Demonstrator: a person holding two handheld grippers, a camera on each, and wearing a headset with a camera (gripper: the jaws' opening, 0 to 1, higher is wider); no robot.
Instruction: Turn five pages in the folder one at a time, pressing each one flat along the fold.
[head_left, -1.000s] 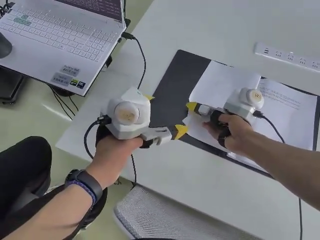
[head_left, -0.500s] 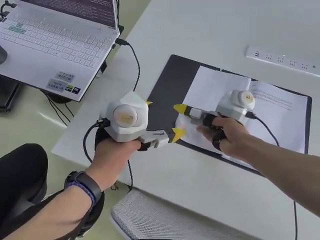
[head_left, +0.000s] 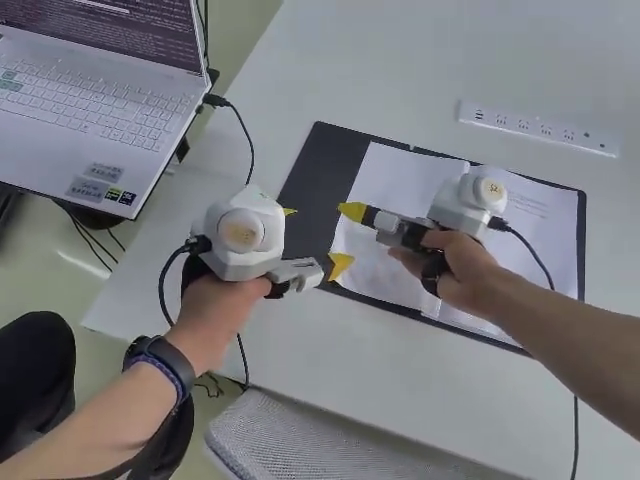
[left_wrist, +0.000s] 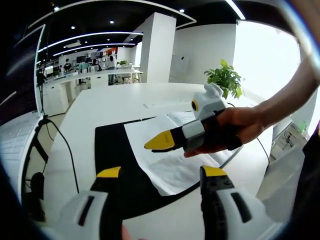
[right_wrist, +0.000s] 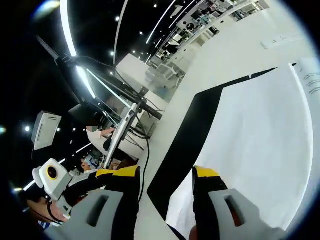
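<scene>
The page (head_left: 400, 185), raised a second ago, now lies flat in the open folder (head_left: 310, 175) by the table's (head_left: 400, 60) front edge (that turn looks finished). The right gripper (head_left: 358, 214) hovers over it and the left gripper (head_left: 314, 240) beside it, jaws apart and empty.

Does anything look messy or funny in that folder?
Only a little. The left white page looks a bit rumpled at its near corner, by the right claw, instead of lying smooth on the black folder. Nothing looks spilled or broken.
</scene>
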